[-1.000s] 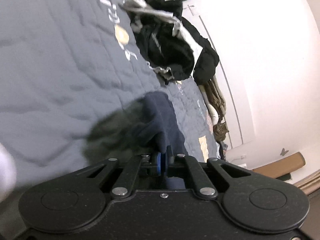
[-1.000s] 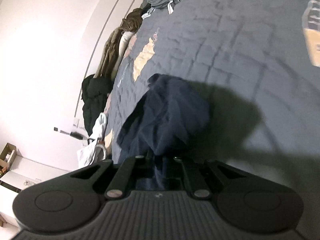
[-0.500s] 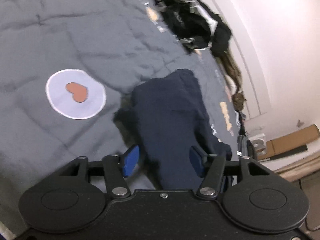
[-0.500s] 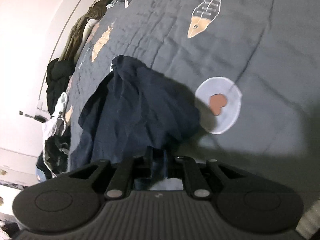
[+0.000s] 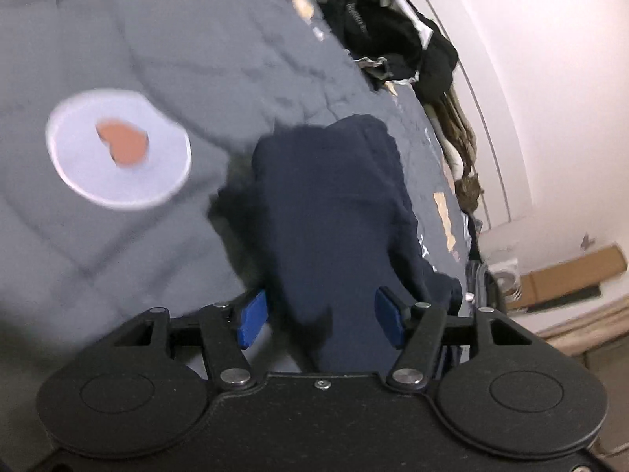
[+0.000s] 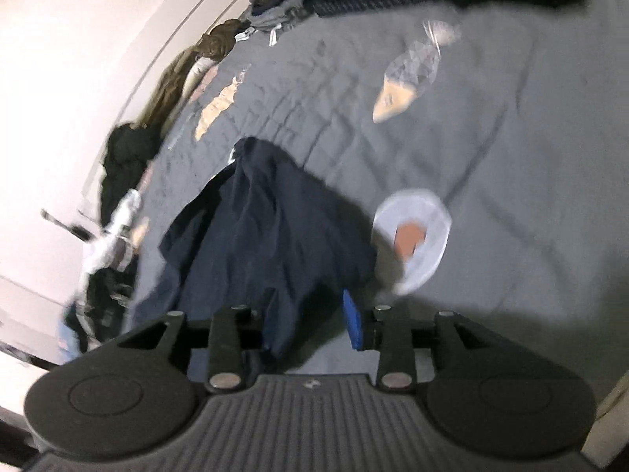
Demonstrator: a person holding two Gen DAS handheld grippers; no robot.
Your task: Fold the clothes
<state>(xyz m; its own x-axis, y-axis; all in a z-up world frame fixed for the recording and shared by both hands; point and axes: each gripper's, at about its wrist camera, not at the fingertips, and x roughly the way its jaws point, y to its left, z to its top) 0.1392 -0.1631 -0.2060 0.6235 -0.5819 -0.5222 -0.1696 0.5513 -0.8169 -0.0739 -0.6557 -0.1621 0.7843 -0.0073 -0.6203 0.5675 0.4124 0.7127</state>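
left wrist view: my left tool (image 5: 320, 320) stands wide open, its blue pads on each side of the navy garment (image 5: 334, 212), gripping nothing. the garment lies on the grey bed cover (image 5: 165, 39), its long axis straight ahead of me.

right wrist view: my right tool (image 6: 310, 328) is also open. the navy garment (image 6: 259, 236) lies ahead and slightly left, rumpled, one edge between the jaws. both tools seem equally near.

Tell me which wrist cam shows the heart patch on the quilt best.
Left wrist: the white round patch with the orange heart lies whole and unobstructed on the grey quilt. In the right wrist view the same patch is motion-blurred, its near edge beside the navy garment.
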